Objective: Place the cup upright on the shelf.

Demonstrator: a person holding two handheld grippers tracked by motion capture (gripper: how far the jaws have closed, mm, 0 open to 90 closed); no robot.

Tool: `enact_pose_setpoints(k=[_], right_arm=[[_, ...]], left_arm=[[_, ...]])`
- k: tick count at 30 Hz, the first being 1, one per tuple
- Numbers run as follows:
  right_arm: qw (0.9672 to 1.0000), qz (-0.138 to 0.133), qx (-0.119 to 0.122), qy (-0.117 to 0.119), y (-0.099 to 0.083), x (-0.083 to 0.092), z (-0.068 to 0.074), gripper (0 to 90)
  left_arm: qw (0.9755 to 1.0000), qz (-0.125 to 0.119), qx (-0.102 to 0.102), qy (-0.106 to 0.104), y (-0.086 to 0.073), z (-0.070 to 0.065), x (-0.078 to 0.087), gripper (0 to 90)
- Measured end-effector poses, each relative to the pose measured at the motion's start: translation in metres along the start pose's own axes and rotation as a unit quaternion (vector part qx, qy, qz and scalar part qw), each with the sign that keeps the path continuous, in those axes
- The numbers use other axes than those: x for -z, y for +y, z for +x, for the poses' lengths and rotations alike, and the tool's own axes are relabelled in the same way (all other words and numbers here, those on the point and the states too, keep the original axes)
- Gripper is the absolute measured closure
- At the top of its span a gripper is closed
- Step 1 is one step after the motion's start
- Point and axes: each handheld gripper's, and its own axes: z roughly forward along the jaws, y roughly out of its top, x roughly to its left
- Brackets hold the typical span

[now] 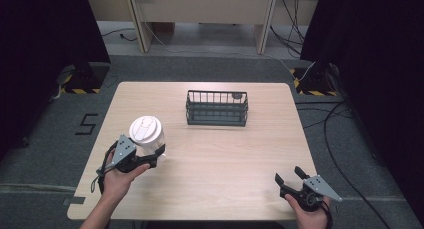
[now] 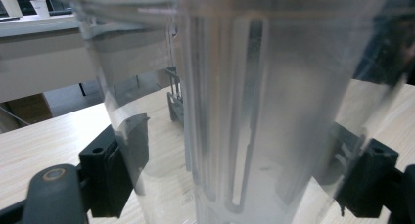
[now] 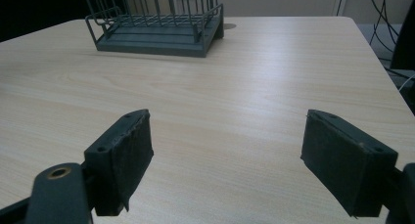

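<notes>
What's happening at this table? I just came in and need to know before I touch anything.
A person holds a two-jaw tool in each hand. The left tool is closed around a clear plastic cup with a white lid, near the table's front left. The right tool sits open with nothing in it, low over the front right. A dark wire basket stands toward the far middle of the table, with nothing visible in it.

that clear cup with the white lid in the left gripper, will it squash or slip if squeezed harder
The cup looks like thin clear plastic, so its wall would probably flex or dent under a firmer squeeze. Its smooth, glossy side, seen between the left gripper jaws, may be slippery. It appears empty, so likely light, and being tall with a white lid on top, apt to tip.
</notes>
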Motion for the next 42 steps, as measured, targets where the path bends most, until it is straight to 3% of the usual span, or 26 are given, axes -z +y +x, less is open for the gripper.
enact_pose_setpoints(k=[29,42], right_arm=[[1.0,0.002,0.0,0.001,0.0,0.0,-0.001,20.2],[1.0,0.002,-0.006,0.003,0.0,0.0,-0.001,20.4]], left_arm=[[0.9998,-0.016,-0.006,-0.006,0.018,0.001,-0.023,17.4],[0.9996,-0.017,-0.012,-0.017,0.027,-0.005,-0.042,17.4]])
